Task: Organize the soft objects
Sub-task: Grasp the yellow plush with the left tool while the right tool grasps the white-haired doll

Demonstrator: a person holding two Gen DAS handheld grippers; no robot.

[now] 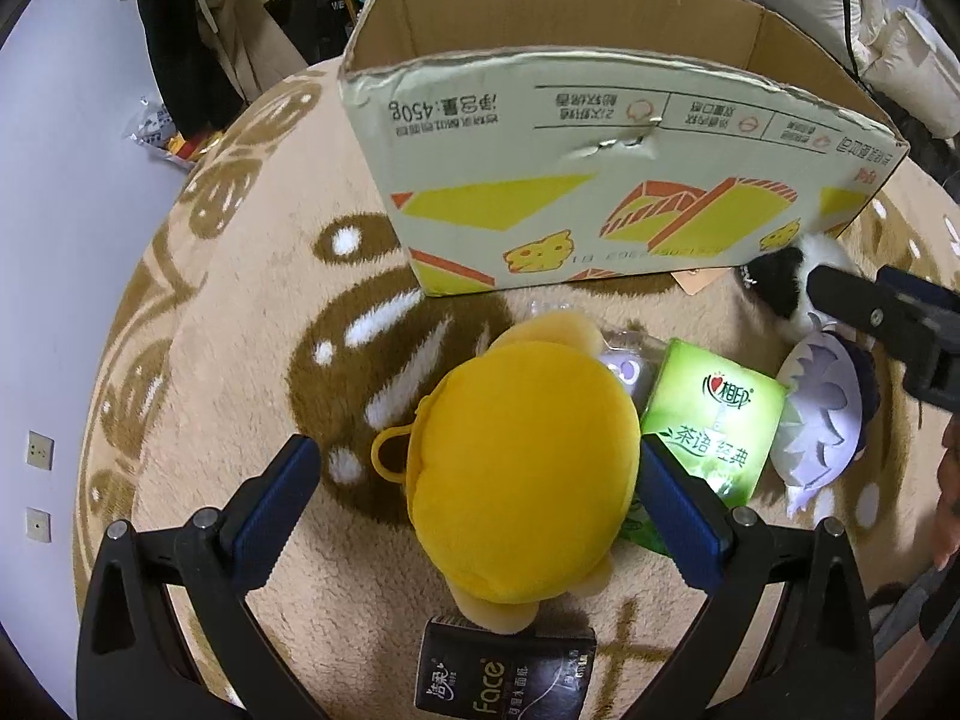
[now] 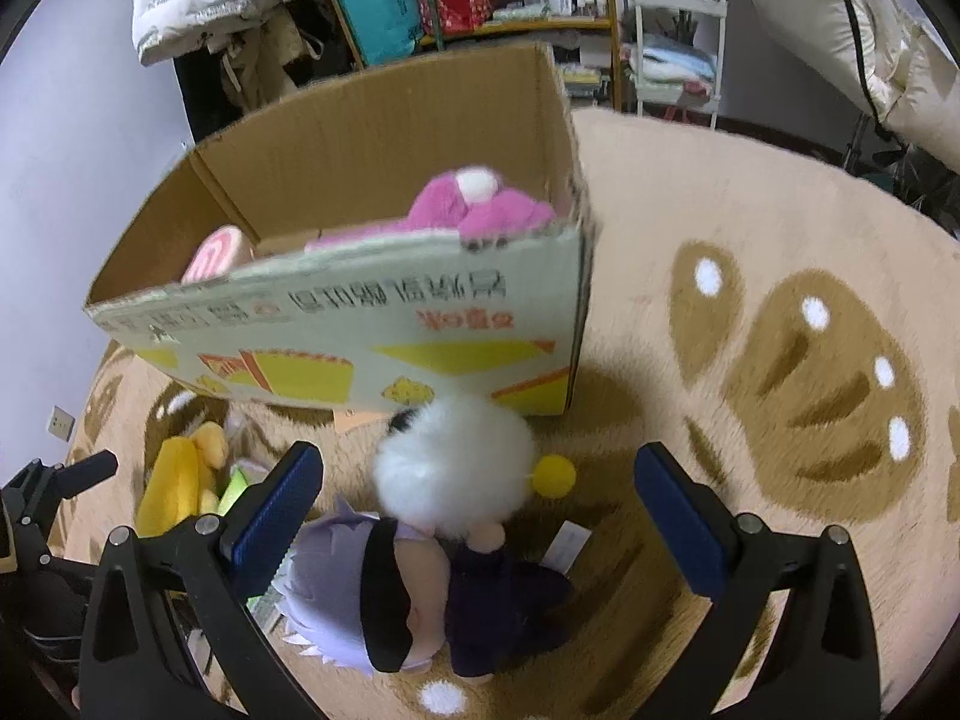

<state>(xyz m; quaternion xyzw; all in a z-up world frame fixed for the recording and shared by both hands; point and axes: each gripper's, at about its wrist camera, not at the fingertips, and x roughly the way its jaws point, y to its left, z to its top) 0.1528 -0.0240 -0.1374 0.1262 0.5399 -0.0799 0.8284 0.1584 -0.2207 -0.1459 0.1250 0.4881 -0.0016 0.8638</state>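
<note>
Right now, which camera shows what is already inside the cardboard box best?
The right wrist view: it looks over the cardboard box rim onto a pink plush and a pink-and-white roll-shaped item inside. The left wrist view shows only the box's printed front and bare inner walls.

Black grippers [image 1: 480, 516] — blue ridged pads [image 1: 273, 501]

Yellow plush [image 1: 522, 468], doll [image 2: 420, 588] on rug, pink plush [image 2: 474, 210] boxed

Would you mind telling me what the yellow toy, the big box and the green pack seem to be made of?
Yellow toy: soft plush fabric, matte and fuzzy, with stitched seams. Big box: corrugated cardboard, brown inside, printed outside, its top edge torn and ragged. Green pack: probably thin plastic film over tissues, judging by its glossy sheen.
</note>
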